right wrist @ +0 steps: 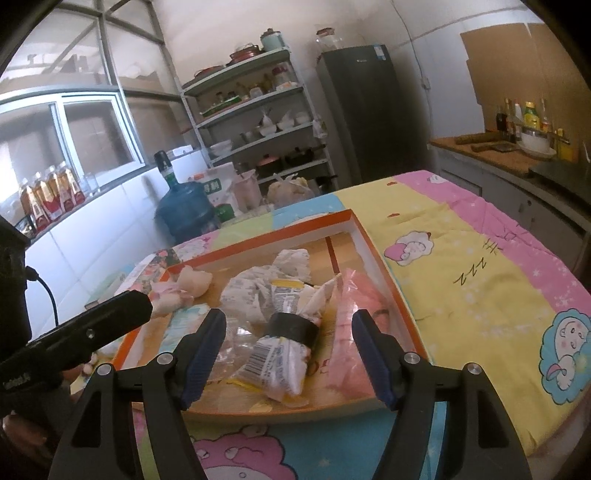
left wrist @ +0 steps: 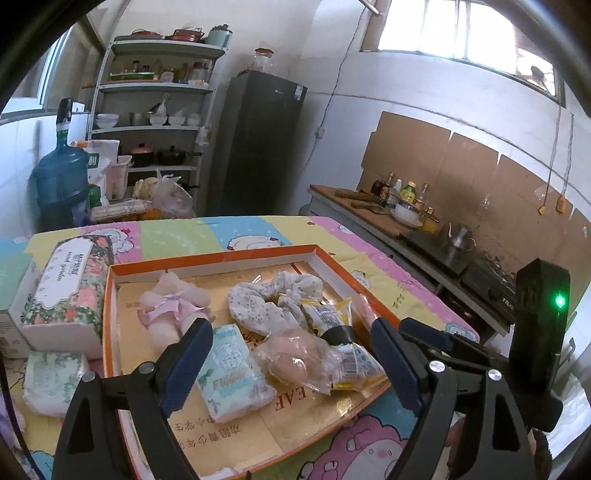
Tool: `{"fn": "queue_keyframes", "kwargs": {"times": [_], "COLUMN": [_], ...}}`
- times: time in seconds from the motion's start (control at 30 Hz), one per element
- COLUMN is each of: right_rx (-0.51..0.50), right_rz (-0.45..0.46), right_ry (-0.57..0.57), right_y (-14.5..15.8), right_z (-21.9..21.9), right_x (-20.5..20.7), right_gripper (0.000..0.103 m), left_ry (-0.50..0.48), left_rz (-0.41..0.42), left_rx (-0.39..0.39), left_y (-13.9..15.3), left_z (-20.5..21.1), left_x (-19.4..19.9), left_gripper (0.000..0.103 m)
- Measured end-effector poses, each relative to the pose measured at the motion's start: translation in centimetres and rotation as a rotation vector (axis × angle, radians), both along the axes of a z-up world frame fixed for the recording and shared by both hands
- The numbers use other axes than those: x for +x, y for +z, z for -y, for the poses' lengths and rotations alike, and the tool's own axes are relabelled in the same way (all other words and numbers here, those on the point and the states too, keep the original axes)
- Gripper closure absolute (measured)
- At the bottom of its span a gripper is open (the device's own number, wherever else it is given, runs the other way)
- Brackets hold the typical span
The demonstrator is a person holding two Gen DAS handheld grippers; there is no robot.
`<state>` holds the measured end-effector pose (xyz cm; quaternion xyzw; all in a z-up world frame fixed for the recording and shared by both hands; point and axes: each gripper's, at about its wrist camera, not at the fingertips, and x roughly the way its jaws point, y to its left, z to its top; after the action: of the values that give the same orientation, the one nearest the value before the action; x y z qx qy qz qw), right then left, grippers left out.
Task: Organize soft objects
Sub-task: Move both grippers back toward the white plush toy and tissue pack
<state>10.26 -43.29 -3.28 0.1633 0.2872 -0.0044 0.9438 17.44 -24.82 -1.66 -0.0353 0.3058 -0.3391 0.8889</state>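
Taped packet roll [right wrist: 286,345] lies lengthwise toward tray's [right wrist: 391,280] near edge, barcode showing. Left gripper [left wrist: 291,354] and right gripper [right wrist: 288,349] spread, empty.

Daylight from blown-out window [left wrist: 461,29], soft shadows, fisheye bending, dark vignetted corners, slight blur

The left gripper [left wrist: 291,354] is matte black plastic with 2 angular linkage arms, each ending in a dark blue ribbed pad [left wrist: 192,365]; round silver screws [left wrist: 436,366] mark the pivots; triangular cut-outs lighten the black arms. The right gripper [right wrist: 288,352] shares this build: black arms, blue pads [right wrist: 203,354], silver pivot screws [right wrist: 410,357]; seen from the left wrist, its black body [left wrist: 537,325] carries 1 lit green lamp [left wrist: 560,302]; a thin black cable [right wrist: 48,295] loops beside the left unit.
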Motion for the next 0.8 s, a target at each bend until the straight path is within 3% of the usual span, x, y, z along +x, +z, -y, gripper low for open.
{"fn": "queue_keyframes", "kwargs": {"times": [0.33,0.8], "right_rx": [-0.015,-0.021], "right_rz": [0.028,0.053], "right_ry": [-0.005,0.019], "right_y": [1.5,2.6], "right_z": [-1.7,-4.5], "right_x": [-1.5,-2.9], "right_gripper": [0.03,0.03], "left_ry": [0.002,0.049], "left_rz": [0.07,0.042], "left_rx": [-0.023,-0.003], "left_y": [1.2,1.3], "left_z": [-2.1,-5.5], "left_x": [-2.2,-4.1], "left_gripper": [0.015,0.016]}}
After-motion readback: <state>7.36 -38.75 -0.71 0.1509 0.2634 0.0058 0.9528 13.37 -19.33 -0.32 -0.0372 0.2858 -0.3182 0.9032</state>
